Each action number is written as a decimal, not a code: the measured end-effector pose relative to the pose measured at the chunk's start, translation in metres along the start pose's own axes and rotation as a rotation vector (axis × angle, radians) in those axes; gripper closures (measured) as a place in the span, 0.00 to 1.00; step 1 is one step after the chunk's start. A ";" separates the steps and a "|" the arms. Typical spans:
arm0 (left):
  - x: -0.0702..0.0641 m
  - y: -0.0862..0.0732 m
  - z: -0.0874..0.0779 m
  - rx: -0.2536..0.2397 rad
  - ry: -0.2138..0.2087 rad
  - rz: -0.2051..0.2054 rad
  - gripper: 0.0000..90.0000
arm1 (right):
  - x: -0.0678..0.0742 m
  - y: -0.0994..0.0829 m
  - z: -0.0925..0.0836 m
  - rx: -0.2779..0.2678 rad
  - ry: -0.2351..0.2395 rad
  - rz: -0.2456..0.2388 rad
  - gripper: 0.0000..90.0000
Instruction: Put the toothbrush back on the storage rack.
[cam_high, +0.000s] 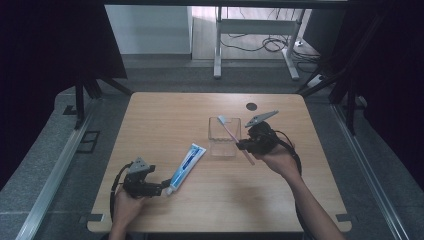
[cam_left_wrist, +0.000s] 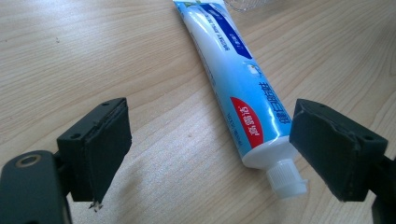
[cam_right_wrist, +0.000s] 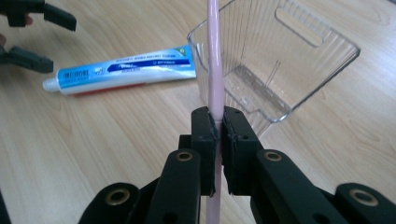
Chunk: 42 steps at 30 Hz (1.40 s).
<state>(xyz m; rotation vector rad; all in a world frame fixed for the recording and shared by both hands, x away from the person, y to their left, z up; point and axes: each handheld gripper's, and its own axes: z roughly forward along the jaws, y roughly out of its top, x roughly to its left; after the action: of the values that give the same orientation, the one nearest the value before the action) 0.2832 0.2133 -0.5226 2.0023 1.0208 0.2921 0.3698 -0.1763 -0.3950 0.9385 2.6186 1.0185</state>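
Nearest to you, at the near left of the wooden table (cam_high: 150, 115), your left gripper (cam_high: 159, 189) lies low with its jaws spread wide and nothing between them. In the left gripper view the white screw cap (cam_left_wrist: 286, 178) of the toothpaste tube (cam_left_wrist: 232, 77) sits just inside the right-hand jaw, apart from both pads. The tube lies flat, running from that cap away toward the far right. It is white and light blue with a dark blue band and a red patch near the cap. There is printed lettering on it, too small and slanted to read.

Farther off, right of centre, your right gripper (cam_high: 239, 145) is clamped tight on the handle of a pink toothbrush (cam_high: 235, 137). Your right hand (cam_high: 280, 161) holds it raised, wrist bent inward. The brush slants up and away, its pale head (cam_high: 222, 119) above the far rim of the clear plastic box (cam_high: 223, 145), which stands upright beside the tube's far end.
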 end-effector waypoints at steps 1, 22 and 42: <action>0.000 0.000 0.000 0.000 0.000 0.001 0.14 | 0.000 0.001 0.000 -0.002 0.000 0.002 0.94; 0.000 0.000 -0.001 -0.001 0.001 -0.013 0.14 | -0.007 0.020 0.017 -0.081 -0.001 0.025 0.94; 0.001 0.000 -0.001 -0.002 0.004 -0.001 0.14 | -0.013 0.036 0.032 -0.171 -0.016 0.057 0.94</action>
<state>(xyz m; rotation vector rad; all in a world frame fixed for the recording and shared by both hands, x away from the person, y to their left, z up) 0.2831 0.2145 -0.5222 2.0002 1.0232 0.2963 0.4101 -0.1462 -0.3963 0.9811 2.4577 1.2203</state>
